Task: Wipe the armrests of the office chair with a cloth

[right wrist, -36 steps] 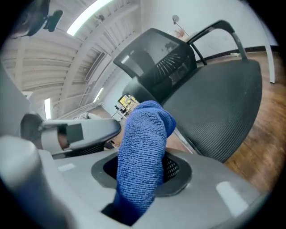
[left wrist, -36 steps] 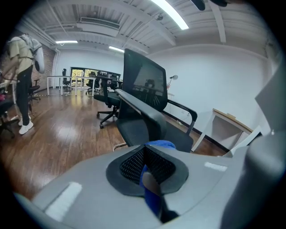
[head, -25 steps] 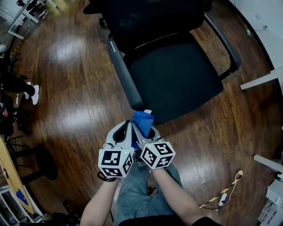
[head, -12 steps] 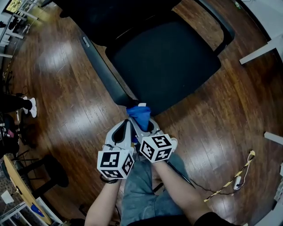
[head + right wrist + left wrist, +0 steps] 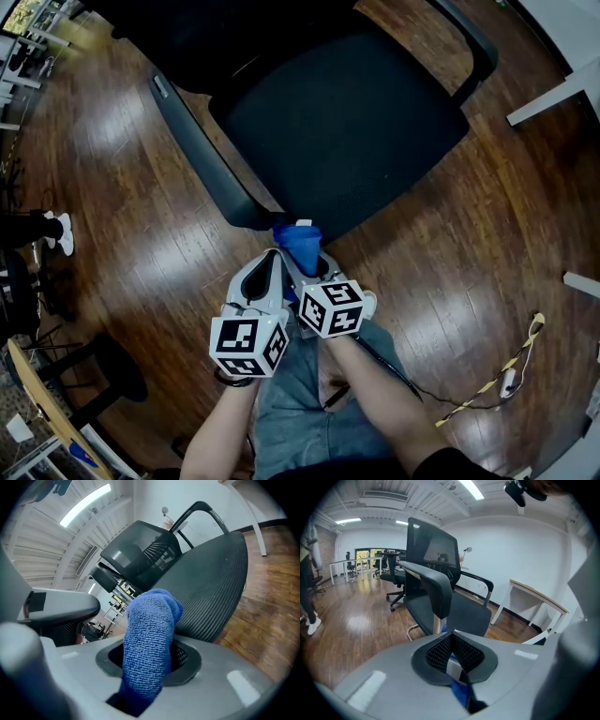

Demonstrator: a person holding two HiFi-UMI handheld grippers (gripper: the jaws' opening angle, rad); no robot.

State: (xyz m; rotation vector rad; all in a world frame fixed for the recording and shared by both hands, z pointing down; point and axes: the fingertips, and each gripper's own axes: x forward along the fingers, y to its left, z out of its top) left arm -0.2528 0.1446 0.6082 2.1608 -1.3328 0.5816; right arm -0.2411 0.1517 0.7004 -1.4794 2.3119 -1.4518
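So from where I'm standing, the wiping hasn't really kicked off. The person has both grippers side by side just in front of the office chair (image 5: pixel 347 122). The right gripper (image 5: pixel 307 264) has its jaws clamped around a blue cloth (image 5: pixel 298 242), which sticks out past the tips in a fat roll. The left gripper (image 5: pixel 450 637) has its jaws pressed together at the tips. There's a sliver of blue and white low in the gap, but I can't tell if it's actually pinching that.

The cloth sits right by the near end of the left armrest (image 5: pixel 197 141), close but not clearly touching it. The right armrest (image 5: pixel 466 42) is well apart on the far side. My guess is both armrests are left to do, left one first.
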